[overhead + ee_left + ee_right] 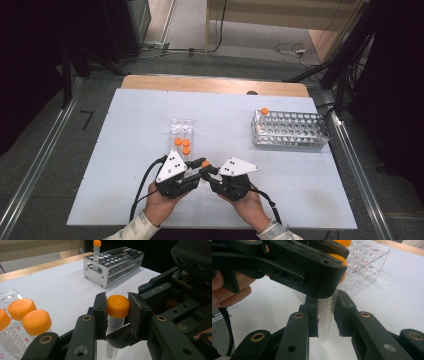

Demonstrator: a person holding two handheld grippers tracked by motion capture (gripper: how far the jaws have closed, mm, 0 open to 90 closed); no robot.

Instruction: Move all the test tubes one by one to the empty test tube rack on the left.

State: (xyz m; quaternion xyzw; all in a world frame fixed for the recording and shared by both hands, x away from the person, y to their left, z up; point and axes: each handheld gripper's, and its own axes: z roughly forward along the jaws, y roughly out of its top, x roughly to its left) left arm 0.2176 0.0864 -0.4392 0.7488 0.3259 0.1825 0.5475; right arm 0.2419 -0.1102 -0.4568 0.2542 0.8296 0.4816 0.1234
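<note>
**Cap gripped, one tube racked, three still waiting**

Nearest me, my right gripper [324,315] is clamped on the clear body of a tube [325,315], and my left gripper [117,308] is closed on its orange cap [117,306], probably to twist it. Just beyond, the clear rack [182,125] holds three capped tubes [183,145]. Farther right, the metal rack [291,131] has one orange-capped tube [264,112] standing in it, so I judge most of the work remains.

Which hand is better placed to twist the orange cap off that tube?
Left. The left claw already pinches the orange cap, while the right claw clamps the tube body lower down, steadying it.
</note>
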